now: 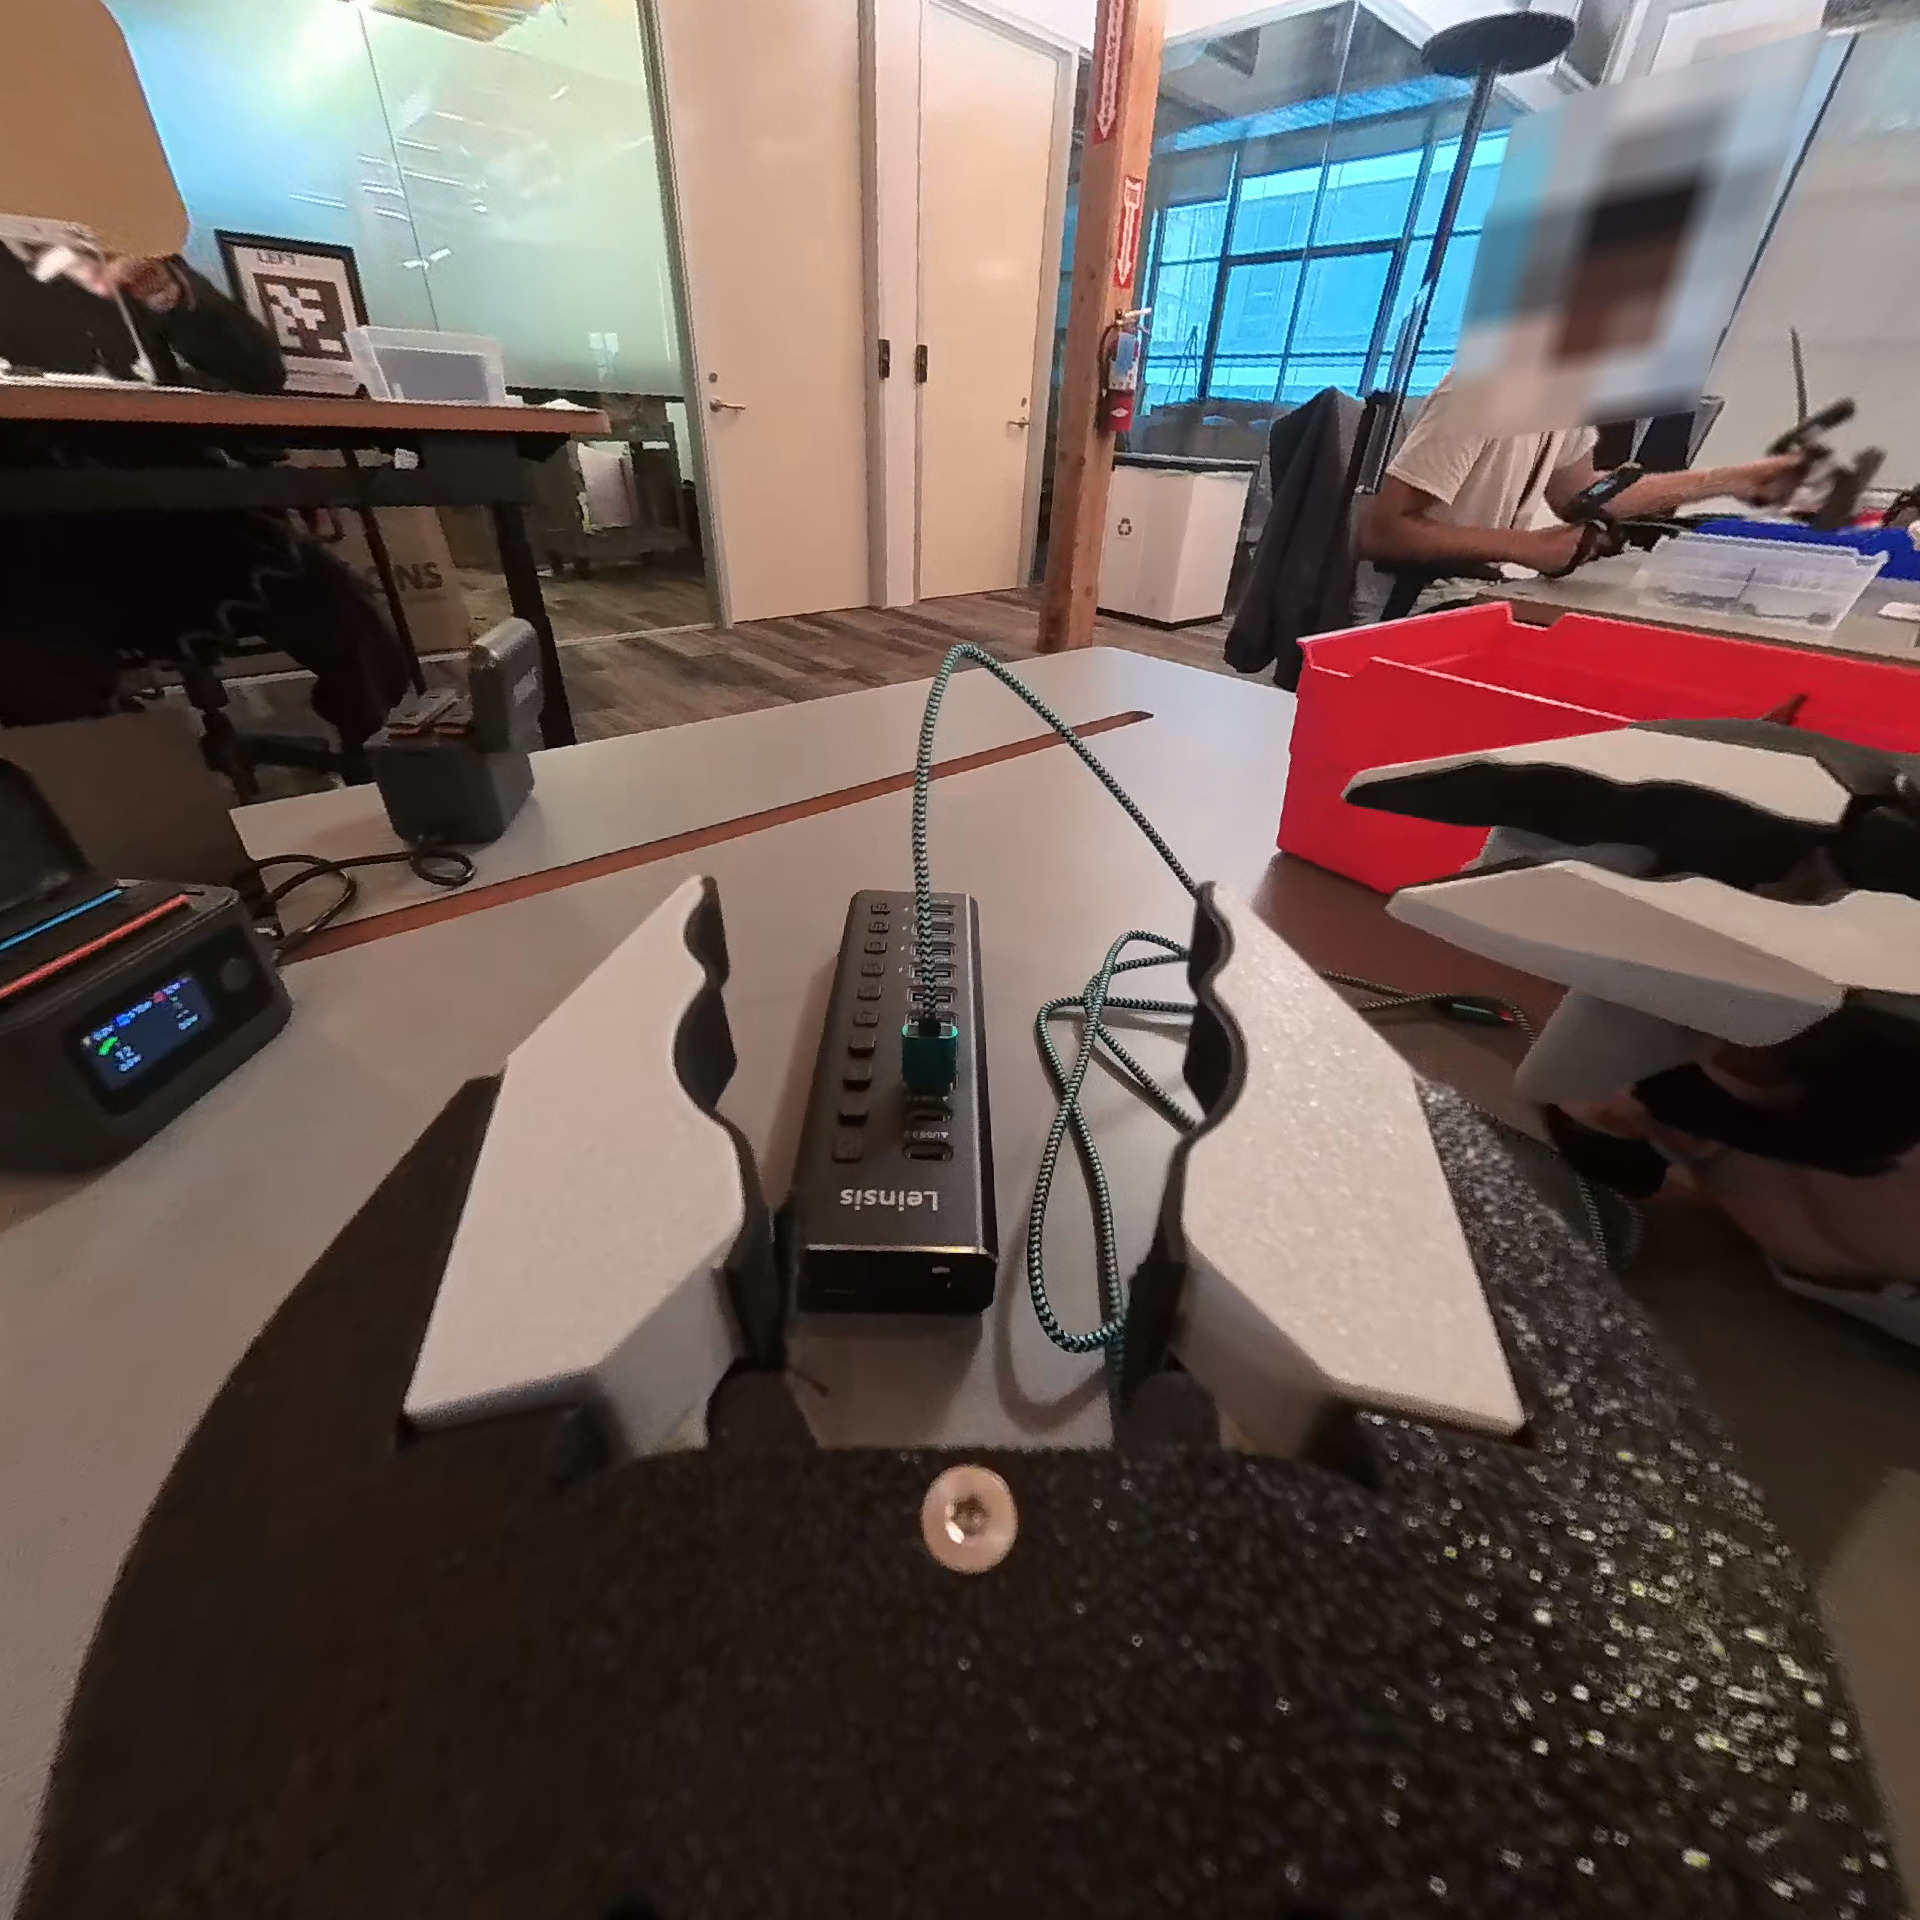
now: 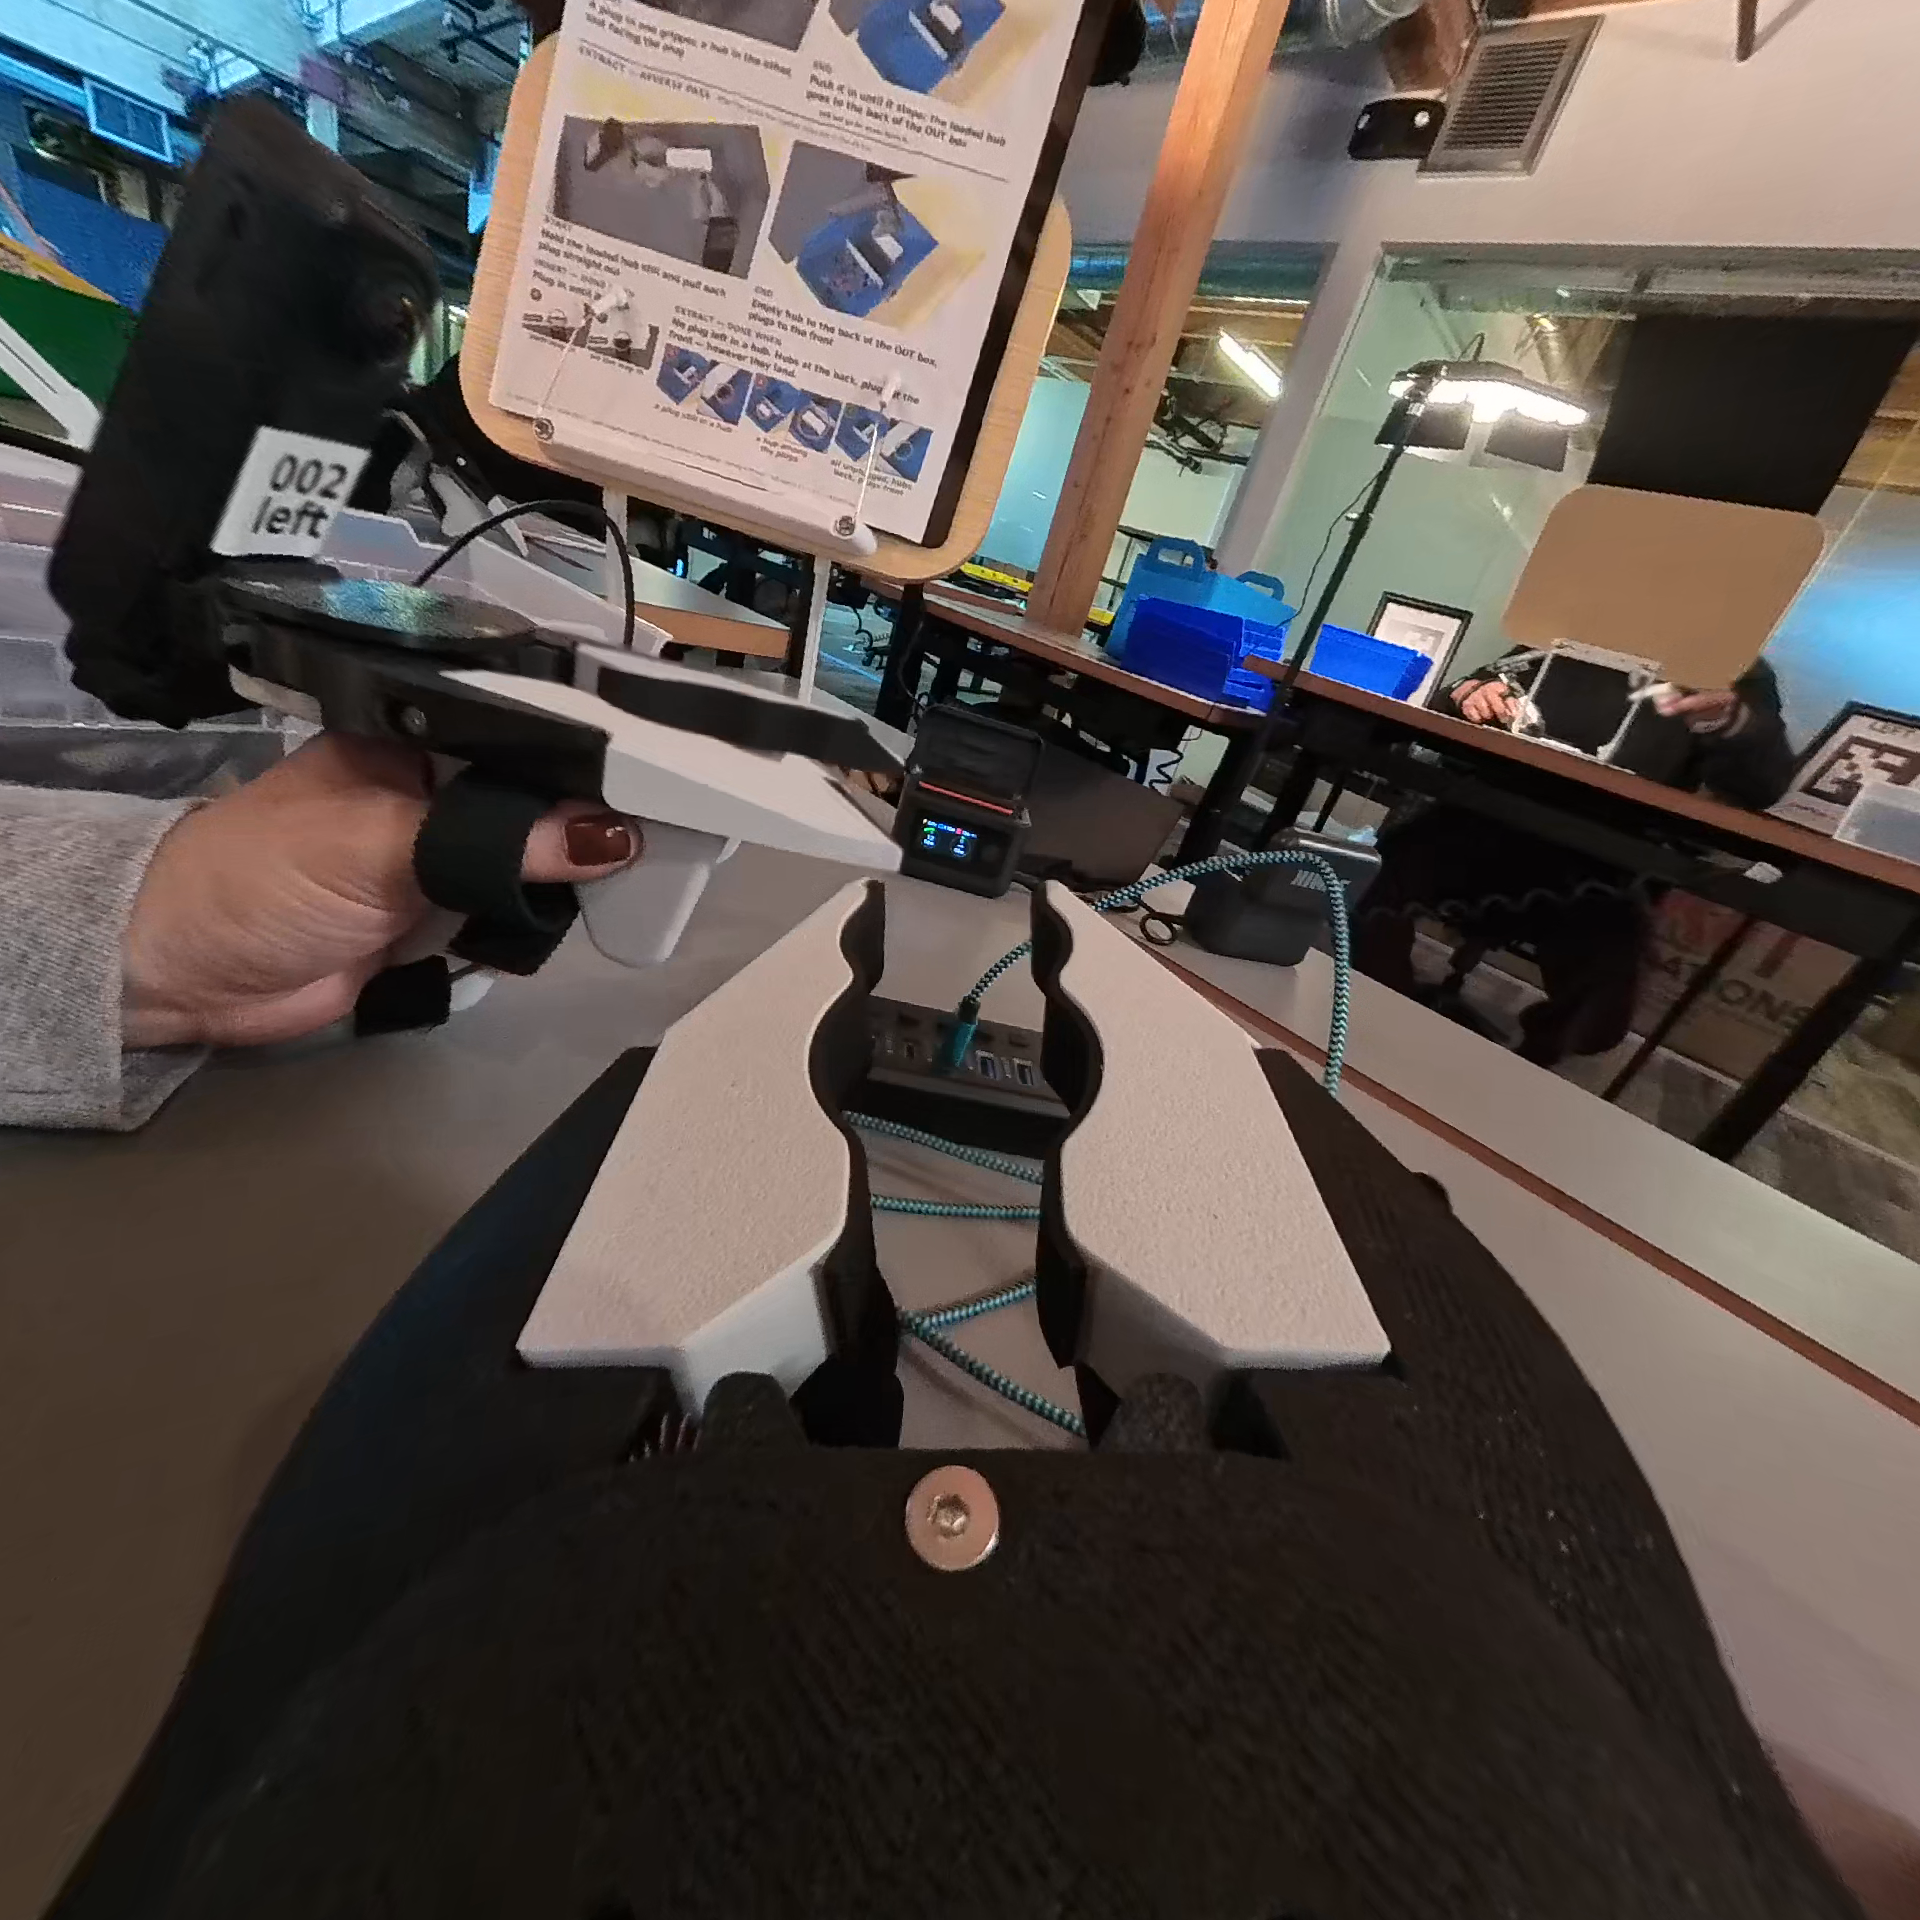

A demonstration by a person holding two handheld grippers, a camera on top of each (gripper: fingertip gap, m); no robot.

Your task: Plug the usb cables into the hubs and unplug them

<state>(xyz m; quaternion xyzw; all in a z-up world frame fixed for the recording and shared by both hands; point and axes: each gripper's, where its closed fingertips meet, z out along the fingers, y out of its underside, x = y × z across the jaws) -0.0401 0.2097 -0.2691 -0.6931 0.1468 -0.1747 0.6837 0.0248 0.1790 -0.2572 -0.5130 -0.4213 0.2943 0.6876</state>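
plug seated in the hub, both grippers free and closing in

we see the hub (image 1: 896,1101) flat on the table (image 1: 312,1247), lengthwise between our wide-open, empty left gripper (image 1: 956,1049); the teal plug (image 1: 928,1055) stands upright in a middle port, its cable (image 1: 1070,1174) looping off toward 3 o'clock. our right gripper (image 2: 956,997) is partly open, holding nothing, with the plug at 12 o'clock ahead. we judge unplugging comes next: we should clamp the hub's sides with the left, pinch the plug body, not the cable, with the right, and pull straight along the plug's axis.
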